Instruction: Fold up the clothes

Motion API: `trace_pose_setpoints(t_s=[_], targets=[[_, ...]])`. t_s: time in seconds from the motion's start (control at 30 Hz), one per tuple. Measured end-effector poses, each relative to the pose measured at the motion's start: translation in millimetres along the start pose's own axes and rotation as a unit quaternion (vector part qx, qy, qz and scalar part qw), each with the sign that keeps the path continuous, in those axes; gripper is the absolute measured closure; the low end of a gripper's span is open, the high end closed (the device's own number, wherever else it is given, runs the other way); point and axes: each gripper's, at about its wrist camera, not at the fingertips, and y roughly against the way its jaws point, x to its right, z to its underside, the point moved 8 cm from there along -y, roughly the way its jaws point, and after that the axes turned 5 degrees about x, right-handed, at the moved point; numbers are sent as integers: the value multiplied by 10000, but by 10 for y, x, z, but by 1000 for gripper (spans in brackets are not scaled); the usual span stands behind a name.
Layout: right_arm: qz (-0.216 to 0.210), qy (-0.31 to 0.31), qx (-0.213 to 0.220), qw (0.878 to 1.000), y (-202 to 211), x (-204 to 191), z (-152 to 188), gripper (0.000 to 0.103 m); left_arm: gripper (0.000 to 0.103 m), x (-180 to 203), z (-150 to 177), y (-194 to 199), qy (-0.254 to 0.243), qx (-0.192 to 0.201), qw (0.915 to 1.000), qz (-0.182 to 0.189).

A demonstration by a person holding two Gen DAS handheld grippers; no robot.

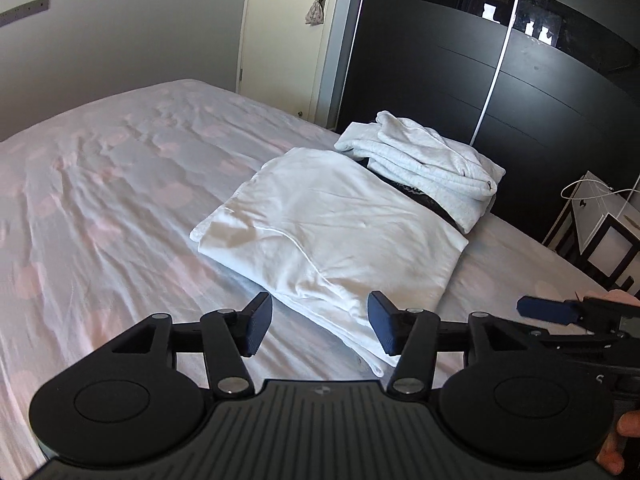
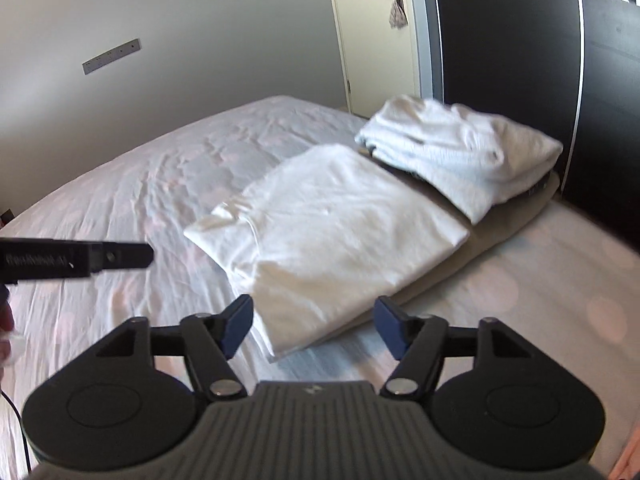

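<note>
Both my claws stand open and empty — left claw (image 1: 316,326), right claw (image 2: 314,326) — hanging just short of the folded white shirt (image 1: 332,216). It lies flat on the bed (image 1: 120,184), overlapping the grey stack (image 1: 432,164) behind it — I judge this fold done.

Left tongs (image 1: 318,326): jaws spread wide, nothing between the blue pads (image 1: 256,328), pointing forward and downward, low in the centre of the left wrist view.
Right tongs (image 2: 312,326): jaws equally wide, pads clear of everything, tilted downward, low centre of the right wrist view.
Relative pose: side by side; the right one's blue tip enters at the right edge of the left view, the left one's dark body at the left edge of the right view.
Hand (image 1: 618,444): fingers partly visible, lower right corner of the left view.
</note>
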Motion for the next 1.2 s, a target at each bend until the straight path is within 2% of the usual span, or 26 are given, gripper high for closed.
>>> trace_pose_setpoints(t_s=[0.17,0.27,0.43,0.93,1.2], targets=[[-34,101,242,9997,322,-99,-82,24,34,120,70,283,-162,224,9990,-344],[-79,102,278,9995,461,-148,-51,24,30,168,119,448,-259,346,9975,-557],[-79,117,257,9996,642,-242,52,23,29,223,199,684,-330,432,9957,-755],[-361,262,371,9983,1099,-518,243,19,29,188,497,1096,270,667,9934,-890],[-401,322,433,9977,1153,-567,231,19,28,197,438,1255,22,1009,9861,-1317]])
